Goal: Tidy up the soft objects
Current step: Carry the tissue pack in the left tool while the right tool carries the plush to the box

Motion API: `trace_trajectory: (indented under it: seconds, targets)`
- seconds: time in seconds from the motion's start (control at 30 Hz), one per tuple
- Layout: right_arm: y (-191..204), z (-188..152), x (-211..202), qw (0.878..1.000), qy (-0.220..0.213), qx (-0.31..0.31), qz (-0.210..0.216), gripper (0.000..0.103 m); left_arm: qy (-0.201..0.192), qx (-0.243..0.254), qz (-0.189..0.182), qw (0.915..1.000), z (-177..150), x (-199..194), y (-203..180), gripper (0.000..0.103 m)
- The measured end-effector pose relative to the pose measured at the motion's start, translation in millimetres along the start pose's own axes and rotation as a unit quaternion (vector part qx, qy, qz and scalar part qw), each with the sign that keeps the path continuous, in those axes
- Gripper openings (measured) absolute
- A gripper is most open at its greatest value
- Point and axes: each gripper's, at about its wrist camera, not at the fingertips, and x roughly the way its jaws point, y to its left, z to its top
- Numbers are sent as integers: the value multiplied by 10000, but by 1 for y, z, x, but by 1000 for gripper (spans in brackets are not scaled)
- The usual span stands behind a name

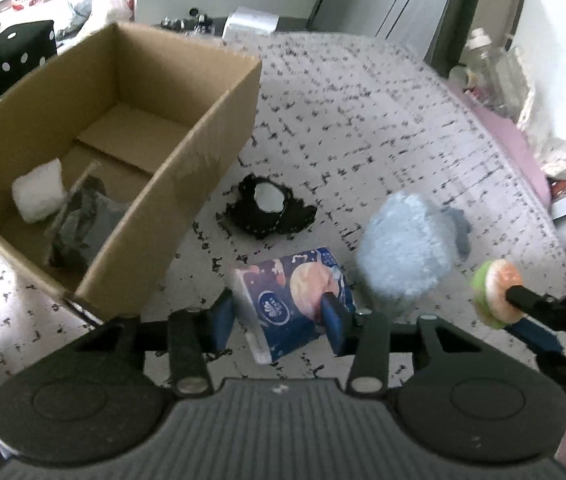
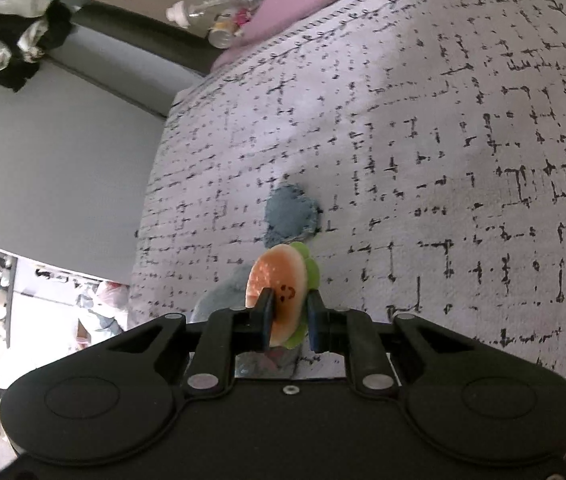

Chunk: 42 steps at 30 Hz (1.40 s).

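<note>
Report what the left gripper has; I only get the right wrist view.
Observer: The left gripper is closed on a blue tissue pack, one finger on each side.
Operator: Give me the drop-off spot.
Observer: An open cardboard box sits on the bedspread, to the left of that pack.
Operator: List what's in it.
Observer: A white pad and a dark grey cloth bundle, both at the near end.
</note>
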Motion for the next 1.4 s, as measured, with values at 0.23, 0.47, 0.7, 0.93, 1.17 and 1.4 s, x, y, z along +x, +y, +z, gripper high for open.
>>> trace_trajectory:
  seconds: [0.23,0.47,0.7,0.93,1.17,1.4]
  targets:
    - [17,-9,-13,9990,-86,-337,281,17,-342,41,-171,9993,7,-37,-1,45]
    - [41,-25,-20,9952,-79,-749,631,17,-551,-41,-257,9981,26,-59,11,45]
    - [68,-42,-22,9884,-96,-1201,929,17,-732,-43,-243,9970,48,-74,32,45]
    - [89,-58,-18,9825,-113,-1500,1101,17,-830,-54,-198,9963,68,-81,60,45]
    - [112,-77,-8,9741,-38,-1863,1278,17,-859,-47,-106,9962,86,-79,87,45]
    - [131,-96,0,9661,37,-2178,1387,17,-839,-210,-33,9962,102,-71,116,45]
